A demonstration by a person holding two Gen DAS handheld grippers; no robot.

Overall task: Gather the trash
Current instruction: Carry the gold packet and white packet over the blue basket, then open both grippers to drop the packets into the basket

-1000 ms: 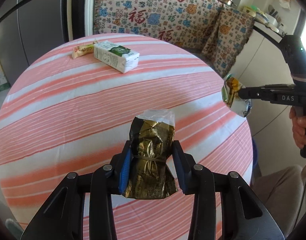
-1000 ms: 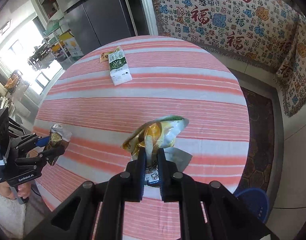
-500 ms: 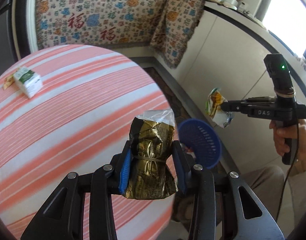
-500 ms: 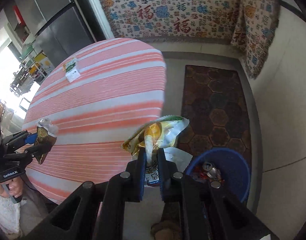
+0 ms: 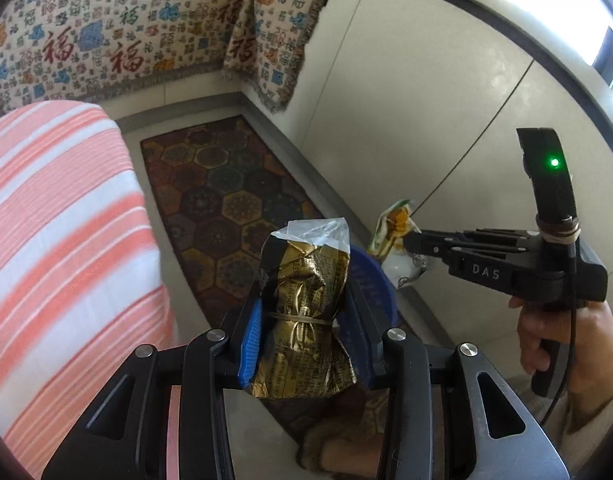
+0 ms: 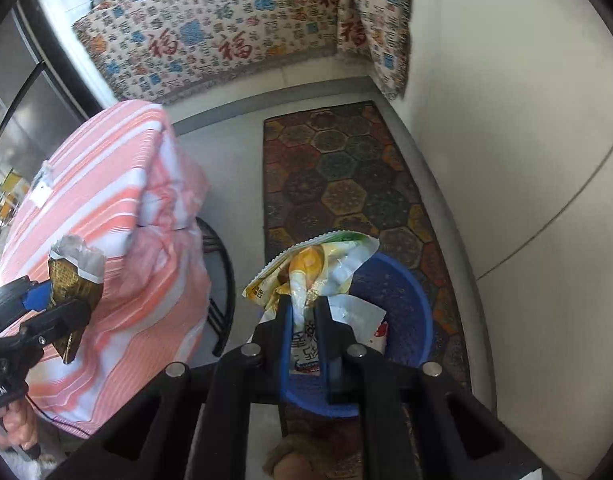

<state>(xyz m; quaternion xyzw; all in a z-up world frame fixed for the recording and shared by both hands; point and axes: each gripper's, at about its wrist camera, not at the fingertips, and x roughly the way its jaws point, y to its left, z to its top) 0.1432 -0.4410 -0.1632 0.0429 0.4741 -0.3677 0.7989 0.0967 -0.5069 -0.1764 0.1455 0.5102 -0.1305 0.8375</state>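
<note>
**A:** Blue basket (image 6: 406,308) on the floor, both wrappers above it?

**B:** Yep. Left gripper (image 5: 306,320) clamps the gold wrapper (image 5: 306,312) over its rim; right gripper (image 6: 304,320) pinches the yellow wrapper (image 6: 318,264) right above it.

Left claw (image 5: 306,344) clamped, tilted down; right claw (image 6: 304,332) pinched tight.

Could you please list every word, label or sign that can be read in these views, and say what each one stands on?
"DAS": on the side of the right hand-held gripper.
"福": woven repeatedly in red on the patterned blanket.
Gold wrapper in the left hand-held gripper: fine print, too small to read.
Yellow snack bag: large Chinese characters, partly hidden, not readable.
Left hand-held gripper's side label: blurred.
</note>
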